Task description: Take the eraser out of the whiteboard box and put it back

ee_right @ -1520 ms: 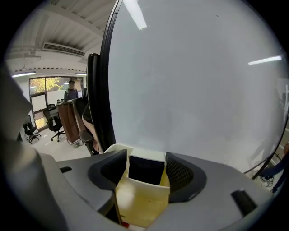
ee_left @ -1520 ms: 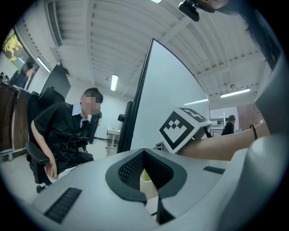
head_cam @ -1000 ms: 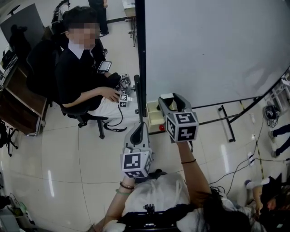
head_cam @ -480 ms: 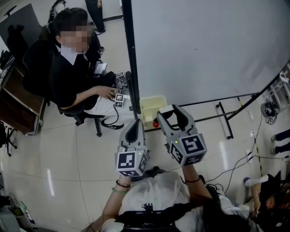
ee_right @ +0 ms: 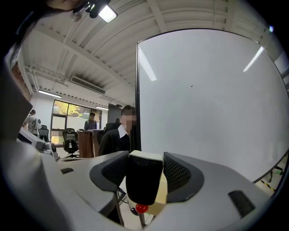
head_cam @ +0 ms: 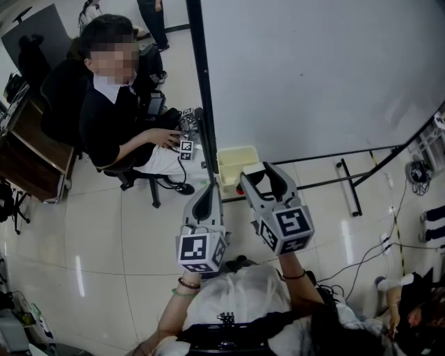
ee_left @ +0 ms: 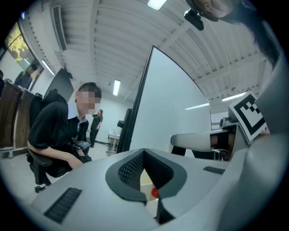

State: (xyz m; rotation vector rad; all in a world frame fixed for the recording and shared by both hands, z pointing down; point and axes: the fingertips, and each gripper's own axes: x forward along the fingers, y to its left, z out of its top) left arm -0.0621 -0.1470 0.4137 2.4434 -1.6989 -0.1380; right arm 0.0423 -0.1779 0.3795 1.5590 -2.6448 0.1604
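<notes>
Eraser out of box, clamped in right gripper [head_cam: 260,182].
Block-shaped eraser [ee_right: 143,180], black felt with a white top, sits between ribbed dark pads, just nearside of the pale yellow box [head_cam: 237,154]; left gripper [head_cam: 206,201] jaws together, empty.

Open-plan office or lab, as we see it: a free-standing whiteboard [head_cam: 313,69], glossy tiled floor [head_cam: 104,236], a seated person [head_cam: 111,111] on a swivel chair [head_cam: 132,179], office chairs [ee_right: 70,140] beyond, ceiling strip lights [ee_right: 107,13].
</notes>
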